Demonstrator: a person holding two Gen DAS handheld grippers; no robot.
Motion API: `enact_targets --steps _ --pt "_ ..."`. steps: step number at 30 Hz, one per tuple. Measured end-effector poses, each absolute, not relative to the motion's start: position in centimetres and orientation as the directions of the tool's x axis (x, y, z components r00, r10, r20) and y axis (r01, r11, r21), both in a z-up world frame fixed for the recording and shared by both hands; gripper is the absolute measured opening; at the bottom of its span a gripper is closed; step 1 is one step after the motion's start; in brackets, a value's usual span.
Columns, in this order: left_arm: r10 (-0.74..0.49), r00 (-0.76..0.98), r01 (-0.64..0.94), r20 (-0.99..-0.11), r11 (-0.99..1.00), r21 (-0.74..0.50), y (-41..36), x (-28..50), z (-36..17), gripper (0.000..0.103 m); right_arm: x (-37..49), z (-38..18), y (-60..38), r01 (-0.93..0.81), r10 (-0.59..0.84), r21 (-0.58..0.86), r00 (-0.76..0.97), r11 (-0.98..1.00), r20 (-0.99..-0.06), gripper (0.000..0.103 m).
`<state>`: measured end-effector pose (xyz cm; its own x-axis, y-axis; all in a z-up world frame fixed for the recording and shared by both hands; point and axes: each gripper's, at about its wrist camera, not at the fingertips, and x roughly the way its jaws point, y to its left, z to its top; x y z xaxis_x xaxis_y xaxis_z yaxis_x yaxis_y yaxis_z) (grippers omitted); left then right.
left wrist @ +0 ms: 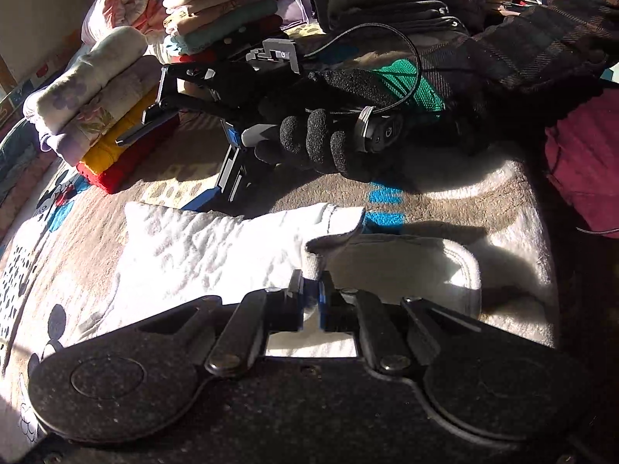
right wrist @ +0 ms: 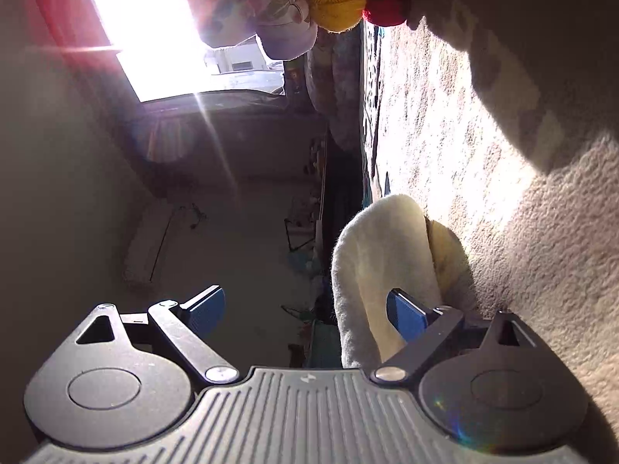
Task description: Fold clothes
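Note:
A white garment (left wrist: 201, 255) lies on a patterned blanket (left wrist: 483, 193) in bright sun. In the left wrist view my left gripper (left wrist: 311, 290) is shut on a raised fold at the garment's near edge. My right gripper (left wrist: 224, 189), held by a black-gloved hand (left wrist: 321, 143), points down at the garment's far edge. In the right wrist view the right gripper (right wrist: 305, 305) is open. A rounded fold of the white garment (right wrist: 371, 255) sits between its blue pads, against the right-hand pad (right wrist: 406, 315).
A stack of folded clothes (left wrist: 108, 116), white over yellow and red, stands at the back left. A taller stack (left wrist: 224, 11) and dark folded clothes (left wrist: 387, 0) lie behind it. A plaid sleeve (left wrist: 522, 50) and maroon cloth (left wrist: 584, 162) are on the right.

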<state>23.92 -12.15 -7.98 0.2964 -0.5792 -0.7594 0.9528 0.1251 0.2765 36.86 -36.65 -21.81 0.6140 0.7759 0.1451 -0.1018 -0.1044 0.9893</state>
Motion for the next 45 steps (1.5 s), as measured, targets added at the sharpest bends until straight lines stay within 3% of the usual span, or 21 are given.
enact_targets --steps 5,11,18,20,25,26,28,30,33,38,45 --pt "-0.555 0.287 0.953 -0.781 0.083 0.292 -12.0 23.4 -8.4 0.004 36.8 -21.4 -36.7 -0.106 0.775 0.993 0.624 -0.042 0.100 0.074" --pt "-0.496 0.279 0.957 -0.822 0.079 0.278 -11.4 23.4 -8.2 0.010 36.5 -21.4 -36.9 -0.104 0.765 0.994 0.637 -0.038 0.096 0.071" --pt "-0.724 0.287 0.938 -0.627 0.346 0.029 -7.7 27.7 -3.4 0.010 36.1 -21.4 -37.6 -0.105 0.761 0.994 0.644 -0.017 0.081 0.067" --pt "-0.717 0.273 0.943 -0.641 0.332 0.031 -8.3 27.4 -3.9 0.010 36.0 -21.4 -37.7 -0.105 0.760 0.994 0.646 -0.011 0.076 0.067" --pt "-0.605 0.151 0.981 -0.782 0.186 0.045 -10.6 24.4 -7.4 0.013 35.8 -21.1 -38.1 -0.112 0.762 0.994 0.644 0.013 0.063 0.068" --pt "-0.602 0.137 0.983 -0.787 0.178 0.035 -10.5 24.2 -7.5 0.020 35.7 -21.1 -38.1 -0.115 0.764 0.993 0.643 0.019 0.060 0.068" --pt "-0.633 0.128 0.982 -0.763 0.190 0.007 -9.8 24.2 -6.6 0.022 35.5 -20.9 -38.2 -0.120 0.766 0.992 0.640 0.031 0.054 0.068" --pt "-0.679 0.154 0.970 -0.718 0.243 -0.022 -8.8 25.0 -5.4 0.028 35.4 -20.7 -38.3 -0.126 0.769 0.991 0.638 0.043 0.048 0.068" --pt "-0.733 0.223 0.950 -0.642 0.312 -0.027 -7.9 26.3 -3.7 0.028 34.9 -20.1 -38.9 -0.136 0.756 0.987 0.655 0.085 0.025 0.069" --pt "-0.663 0.453 0.849 -0.596 0.525 0.061 -10.5 30.4 -3.6 0.028 31.6 -16.1 -39.6 -0.221 0.713 0.930 0.698 0.292 -0.058 0.069" --pt "-0.581 0.553 0.762 -0.597 0.642 0.082 -15.6 35.2 -5.5 0.013 26.2 -10.6 -35.3 -0.497 0.762 0.649 0.614 0.576 -0.206 0.063"
